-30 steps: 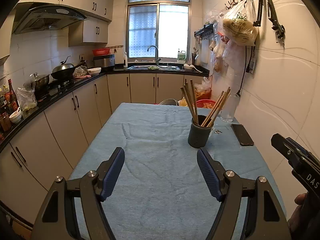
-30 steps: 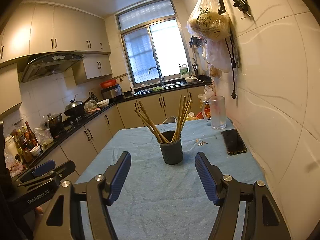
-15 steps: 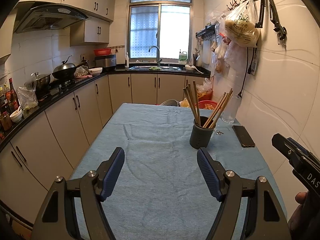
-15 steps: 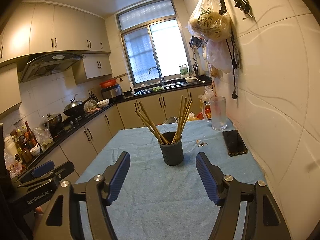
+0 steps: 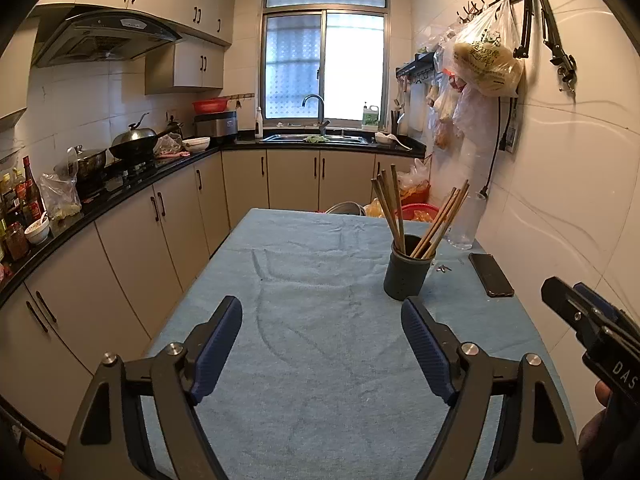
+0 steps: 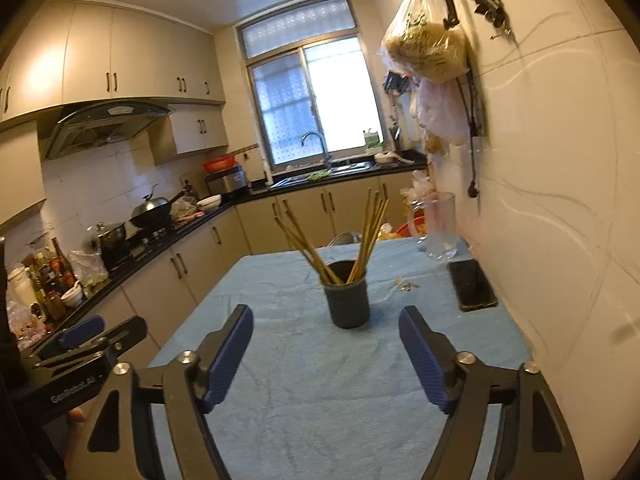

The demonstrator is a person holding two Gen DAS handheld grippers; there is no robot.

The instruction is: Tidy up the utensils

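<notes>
A dark round holder (image 5: pixel 407 276) stands upright on the blue cloth (image 5: pixel 320 340) that covers the table, toward the wall side, and it holds two bunches of wooden chopsticks (image 5: pixel 416 220): one leans toward the room, the other toward the wall, so the tops fan apart. Just beyond the holder a clear glass jug (image 6: pixel 438 226) stands by the wall; I cannot tell if anything is in it. A black phone (image 5: pixel 491 274) lies flat near the holder, with a few small bits (image 6: pixel 406 286) scattered on the cloth between them. The left gripper (image 5: pixel 322 344) hangs over the near part of the table with its jaws spread wide and nothing between them. The right gripper (image 6: pixel 326 354) is likewise released and bare, the holder in line between its blue pads (image 6: pixel 420 354) but well apart from them.
</notes>
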